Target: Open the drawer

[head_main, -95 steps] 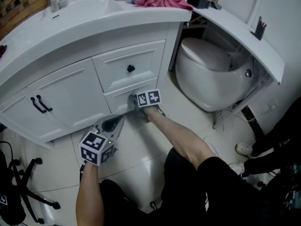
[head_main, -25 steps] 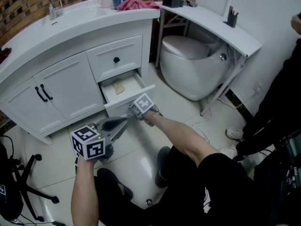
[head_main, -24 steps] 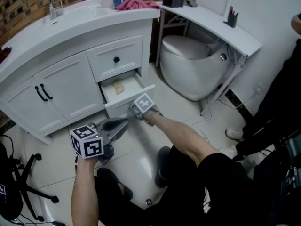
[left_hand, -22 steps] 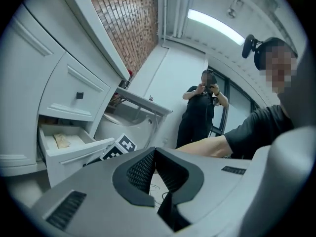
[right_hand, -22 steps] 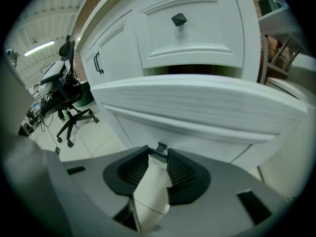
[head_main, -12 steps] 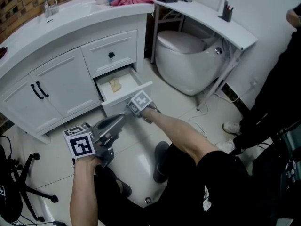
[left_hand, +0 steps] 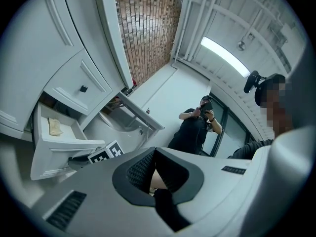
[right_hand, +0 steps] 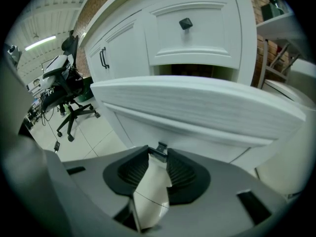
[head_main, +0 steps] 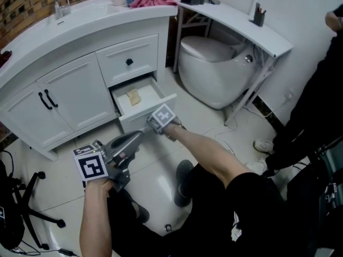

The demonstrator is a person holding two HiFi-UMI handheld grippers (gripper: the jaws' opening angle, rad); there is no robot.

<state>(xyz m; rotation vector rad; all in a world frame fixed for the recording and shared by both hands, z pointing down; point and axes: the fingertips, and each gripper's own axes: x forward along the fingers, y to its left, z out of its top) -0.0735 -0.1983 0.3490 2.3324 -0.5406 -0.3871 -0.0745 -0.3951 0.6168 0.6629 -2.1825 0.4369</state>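
The lower drawer [head_main: 161, 96] of the white vanity stands pulled out, with a tan lump [head_main: 133, 97] lying inside it. My right gripper [head_main: 152, 125] is at the drawer front. In the right gripper view it [right_hand: 160, 151] is shut on the small dark drawer knob [right_hand: 161, 148], under the white drawer front [right_hand: 197, 113]. My left gripper [head_main: 140, 134] hovers just left of it over the floor, shut with nothing in it [left_hand: 154, 151]. The left gripper view shows the open drawer [left_hand: 59, 149] from the side.
The upper drawer [head_main: 128, 60] with its black knob is closed, as are the cabinet doors [head_main: 59, 98]. A toilet [head_main: 214, 68] stands close on the right under a white shelf [head_main: 236, 20]. A chair base [head_main: 29, 199] sits at the left, and a person [head_main: 316, 106] stands at the right.
The drawer, closed in the earliest frame, is now pulled out, and my right gripper has drawn back with the knob. My left gripper has lifted a little and rolled.
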